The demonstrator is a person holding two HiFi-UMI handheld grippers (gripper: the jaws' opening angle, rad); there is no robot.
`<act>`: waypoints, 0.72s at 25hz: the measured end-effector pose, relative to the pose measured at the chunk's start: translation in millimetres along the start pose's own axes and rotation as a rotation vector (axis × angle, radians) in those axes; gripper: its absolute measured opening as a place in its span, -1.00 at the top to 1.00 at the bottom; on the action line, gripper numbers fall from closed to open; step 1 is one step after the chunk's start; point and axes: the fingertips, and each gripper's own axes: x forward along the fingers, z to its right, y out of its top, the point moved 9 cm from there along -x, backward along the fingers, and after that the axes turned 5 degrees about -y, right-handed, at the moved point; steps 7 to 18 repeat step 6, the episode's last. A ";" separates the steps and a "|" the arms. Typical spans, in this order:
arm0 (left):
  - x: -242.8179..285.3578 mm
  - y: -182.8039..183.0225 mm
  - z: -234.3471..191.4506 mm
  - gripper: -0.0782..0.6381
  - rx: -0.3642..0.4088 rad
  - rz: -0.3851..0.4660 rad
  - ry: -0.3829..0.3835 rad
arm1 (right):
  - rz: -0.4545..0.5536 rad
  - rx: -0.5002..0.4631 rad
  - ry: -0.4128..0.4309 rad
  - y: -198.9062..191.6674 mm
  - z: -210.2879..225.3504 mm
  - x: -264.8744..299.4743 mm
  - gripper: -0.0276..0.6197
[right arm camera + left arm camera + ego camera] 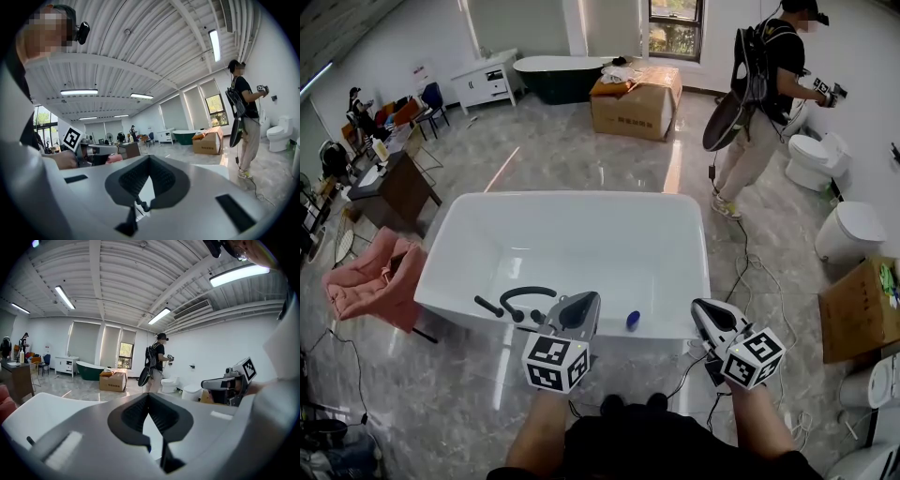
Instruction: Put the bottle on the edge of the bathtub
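Bathtubs: two, the white bathtub [581, 244] and the dark green bathtub [558, 82]. Bottles: one blue bottle [633, 320]. Grippers: two, the left gripper [579, 302] and the right gripper [705, 309]. Cardboard boxes: two, the far box [633, 111] and the near box [855, 314]. Toilets: two identifiable, the far toilet [817, 155] and the near toilet [851, 230]. Standing persons: one person [769, 84]. Pink chairs: one pink chair [375, 281]. White cabinets: one white cabinet [487, 82].
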 end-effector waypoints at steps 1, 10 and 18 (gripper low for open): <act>-0.1 -0.3 1.0 0.75 0.000 0.001 0.000 | -0.001 0.002 0.000 -1.1 0.4 -0.7 0.88; 3.0 -0.5 6.7 0.75 0.017 0.001 -0.004 | -0.004 0.009 0.002 -5.1 4.4 -4.2 0.88; 3.0 -0.5 6.7 0.75 0.017 0.001 -0.004 | -0.004 0.009 0.002 -5.1 4.4 -4.2 0.88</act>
